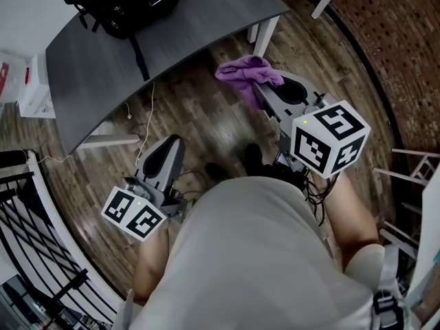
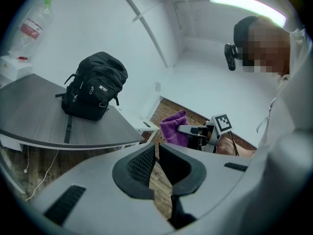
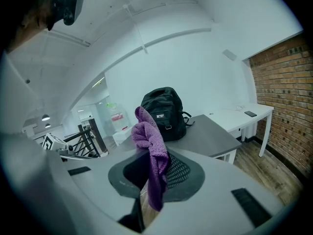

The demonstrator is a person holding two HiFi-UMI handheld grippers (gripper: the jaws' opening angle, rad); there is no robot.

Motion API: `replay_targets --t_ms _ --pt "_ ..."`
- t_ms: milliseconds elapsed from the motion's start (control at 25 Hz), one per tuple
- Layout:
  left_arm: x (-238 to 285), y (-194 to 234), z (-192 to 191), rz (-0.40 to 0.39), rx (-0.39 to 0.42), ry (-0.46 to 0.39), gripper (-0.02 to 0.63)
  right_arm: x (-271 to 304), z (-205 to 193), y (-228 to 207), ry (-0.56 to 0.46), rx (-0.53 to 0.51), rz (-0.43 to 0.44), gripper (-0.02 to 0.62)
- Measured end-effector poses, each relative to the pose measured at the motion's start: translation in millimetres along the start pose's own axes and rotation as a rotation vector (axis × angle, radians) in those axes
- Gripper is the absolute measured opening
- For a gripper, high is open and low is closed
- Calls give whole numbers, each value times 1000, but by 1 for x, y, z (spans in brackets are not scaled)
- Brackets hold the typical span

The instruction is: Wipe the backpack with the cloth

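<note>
Two claws are hovering short of the curved grey table (image 1: 185, 40): my right gripper (image 3: 154, 160) is pinching the fuzzy purple cloth (image 3: 151, 141), which is drooping lengthwise downward; my left gripper (image 2: 157, 153) is holding nothing, jaws together. The soft black backpack (image 2: 95, 84) is standing on that table's far end, upright in both gripper views, cropped in the head view.

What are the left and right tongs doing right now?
Left tongs: closed, holding nothing.
Right tongs: closed on the purple cloth.
</note>
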State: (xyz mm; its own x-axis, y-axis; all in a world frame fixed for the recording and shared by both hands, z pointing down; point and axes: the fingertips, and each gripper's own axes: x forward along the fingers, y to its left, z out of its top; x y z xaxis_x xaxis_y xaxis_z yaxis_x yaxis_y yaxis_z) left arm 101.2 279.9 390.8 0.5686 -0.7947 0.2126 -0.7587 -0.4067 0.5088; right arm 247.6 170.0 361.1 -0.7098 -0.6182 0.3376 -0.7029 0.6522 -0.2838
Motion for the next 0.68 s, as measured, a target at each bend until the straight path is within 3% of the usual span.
replay_targets --t_ms 680 --pt "23 -8 -4 -47 10 51 20 -17 -5 -22 -12 6 -52 52"
